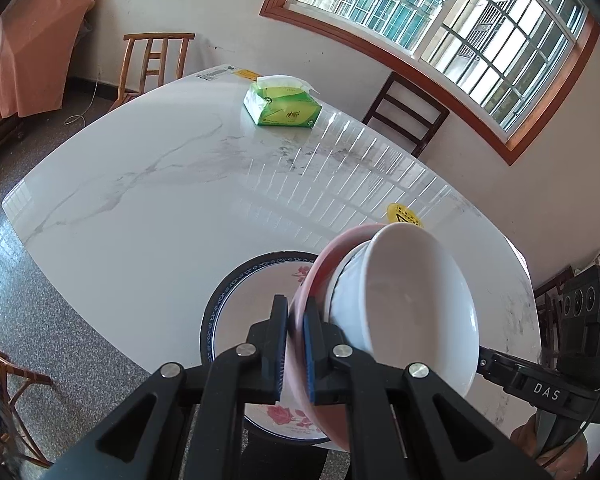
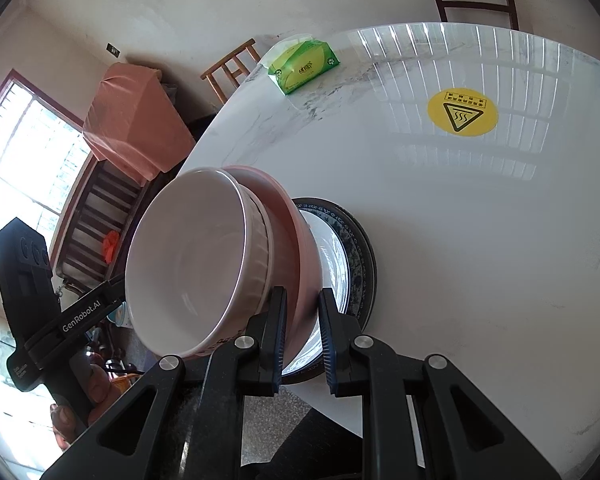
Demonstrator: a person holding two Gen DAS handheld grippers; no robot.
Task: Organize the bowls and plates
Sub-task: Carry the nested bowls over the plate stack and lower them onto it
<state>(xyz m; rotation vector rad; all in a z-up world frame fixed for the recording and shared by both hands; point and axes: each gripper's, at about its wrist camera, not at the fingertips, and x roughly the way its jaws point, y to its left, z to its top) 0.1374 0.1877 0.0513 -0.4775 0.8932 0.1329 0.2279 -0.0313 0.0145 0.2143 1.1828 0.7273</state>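
A pink plate (image 1: pixel 320 280) carries a white bowl (image 1: pixel 416 304) and hangs just above a flower-patterned plate with a dark blue rim (image 1: pixel 252 292) near the table's front edge. My left gripper (image 1: pixel 296 344) is shut on the pink plate's edge. In the right wrist view the white bowl (image 2: pixel 188 256) sits on the pink plate (image 2: pixel 296 240) over the blue-rimmed plate (image 2: pixel 356 248). My right gripper (image 2: pixel 302 336) straddles the pink plate's opposite edge; its fingers stand a little apart from the rim.
White marble table (image 1: pixel 148 200) with a green tissue pack (image 1: pixel 282 106) at the far side and a yellow heat-warning sticker (image 2: pixel 462 112). Wooden chairs (image 1: pixel 156 60) stand around the table. The floor lies beyond the table edge.
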